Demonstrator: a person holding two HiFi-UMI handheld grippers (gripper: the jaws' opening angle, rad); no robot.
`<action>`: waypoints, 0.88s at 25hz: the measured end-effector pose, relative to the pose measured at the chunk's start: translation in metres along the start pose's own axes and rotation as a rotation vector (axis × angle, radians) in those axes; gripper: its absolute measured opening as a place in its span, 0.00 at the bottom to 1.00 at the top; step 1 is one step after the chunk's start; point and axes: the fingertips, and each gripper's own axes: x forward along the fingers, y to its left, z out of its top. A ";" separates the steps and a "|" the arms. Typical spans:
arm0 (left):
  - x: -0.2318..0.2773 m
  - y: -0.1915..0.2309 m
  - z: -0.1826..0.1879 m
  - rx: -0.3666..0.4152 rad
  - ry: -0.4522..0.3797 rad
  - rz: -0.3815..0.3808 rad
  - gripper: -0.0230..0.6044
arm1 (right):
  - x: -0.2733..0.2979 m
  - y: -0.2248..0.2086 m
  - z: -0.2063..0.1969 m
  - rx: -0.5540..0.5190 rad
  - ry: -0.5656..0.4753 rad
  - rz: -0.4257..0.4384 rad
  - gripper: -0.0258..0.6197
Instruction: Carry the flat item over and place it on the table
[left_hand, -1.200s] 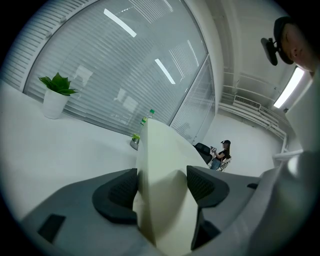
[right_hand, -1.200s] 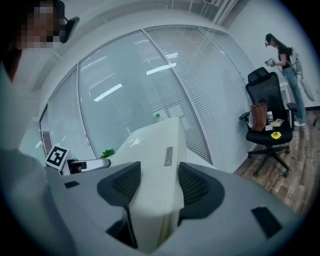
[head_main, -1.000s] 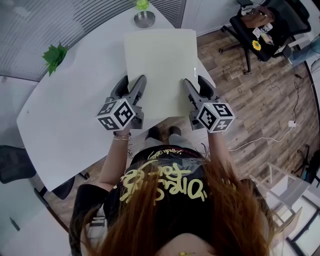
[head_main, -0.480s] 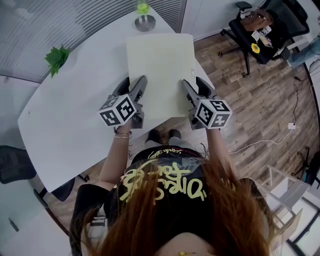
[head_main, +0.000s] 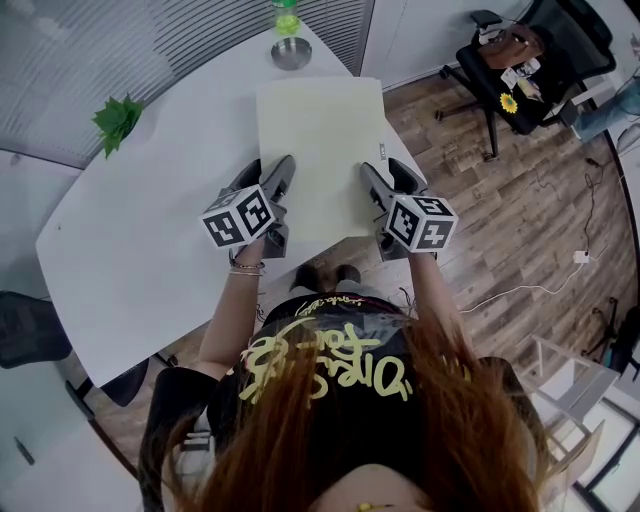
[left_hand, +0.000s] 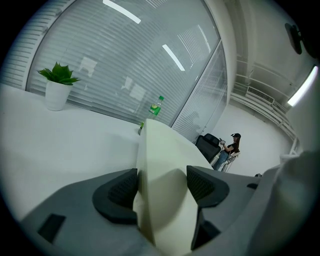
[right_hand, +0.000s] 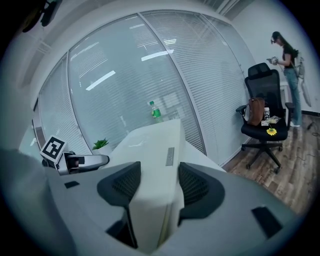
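A pale cream flat pad is held level over the white table, its near edge past the table's edge. My left gripper is shut on the pad's near left edge, and the pad fills the space between its jaws in the left gripper view. My right gripper is shut on the near right edge; the pad with a small grey tag runs away between its jaws in the right gripper view.
A metal bowl and a green bottle stand at the table's far end, just beyond the pad. A potted plant sits at the far left. An office chair with a bag stands on the wood floor at right.
The pad and both grippers have shifted slightly farther over the table, toward the bowl. Both grips stay unchanged.
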 end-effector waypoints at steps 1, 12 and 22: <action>0.001 0.000 -0.001 -0.002 0.005 0.002 0.53 | 0.000 -0.001 0.000 0.004 0.006 -0.002 0.41; 0.009 0.004 -0.007 -0.027 0.054 0.022 0.53 | 0.007 -0.005 -0.005 0.022 0.059 -0.017 0.41; 0.014 0.009 -0.010 -0.040 0.085 0.034 0.53 | 0.011 -0.006 -0.007 0.027 0.087 -0.023 0.41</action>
